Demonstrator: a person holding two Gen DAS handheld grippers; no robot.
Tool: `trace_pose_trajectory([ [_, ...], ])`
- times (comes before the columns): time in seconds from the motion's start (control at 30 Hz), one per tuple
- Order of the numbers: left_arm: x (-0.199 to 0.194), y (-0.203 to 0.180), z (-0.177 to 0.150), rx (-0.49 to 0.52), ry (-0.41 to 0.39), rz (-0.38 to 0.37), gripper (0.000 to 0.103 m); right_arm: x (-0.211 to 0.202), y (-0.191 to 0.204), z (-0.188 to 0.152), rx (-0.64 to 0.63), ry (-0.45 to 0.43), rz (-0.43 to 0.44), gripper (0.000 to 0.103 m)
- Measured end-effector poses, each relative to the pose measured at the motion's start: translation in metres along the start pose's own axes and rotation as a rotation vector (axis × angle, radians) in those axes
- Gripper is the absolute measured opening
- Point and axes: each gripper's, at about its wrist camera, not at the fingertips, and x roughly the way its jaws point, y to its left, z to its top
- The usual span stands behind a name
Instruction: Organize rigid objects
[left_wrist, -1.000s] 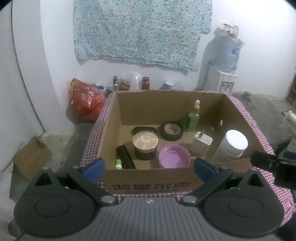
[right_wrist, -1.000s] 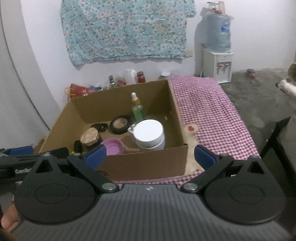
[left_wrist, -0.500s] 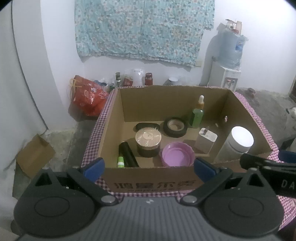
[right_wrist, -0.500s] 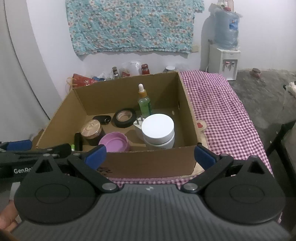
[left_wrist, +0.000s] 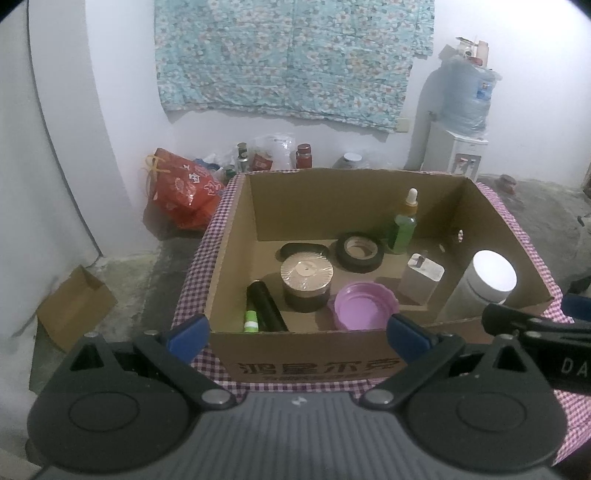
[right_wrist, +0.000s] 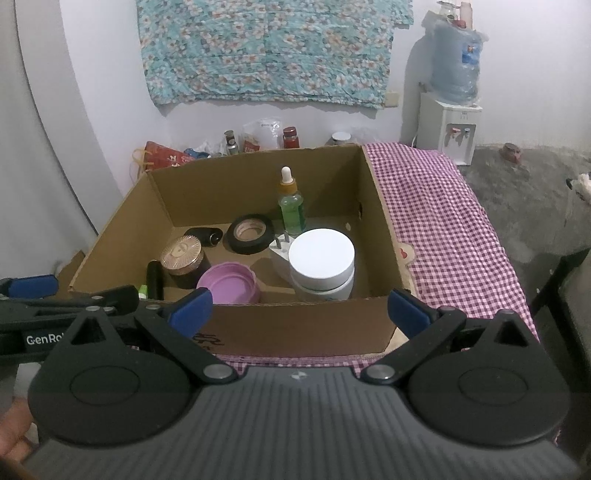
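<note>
A cardboard box stands on a purple checked cloth. Inside are a white-lidded jar, a pink lid, a gold-lidded brown jar, a black tape roll, a green dropper bottle, a white plug adapter, a black tube with a green tip and a black oval case. My left gripper is open and empty before the box's near wall. My right gripper is open and empty, also before the near wall.
The checked cloth stretches right of the box. A red bag, bottles and jars stand on the floor by the far wall. A water dispenser is at the back right. A small cardboard piece lies on the floor at left.
Both grippers have risen and drawn back a little, so the views look further down into the box. The objects in the box have not moved.
</note>
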Motion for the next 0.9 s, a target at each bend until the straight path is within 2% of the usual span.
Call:
trace_pose_trajectory([
  [0.9,-0.0029,0.0006,-0.0011,0.003,-0.005,0.006,0.102,-0.0013,0.0012,-0.0008,-0.003,0.003,0.001,0.101],
])
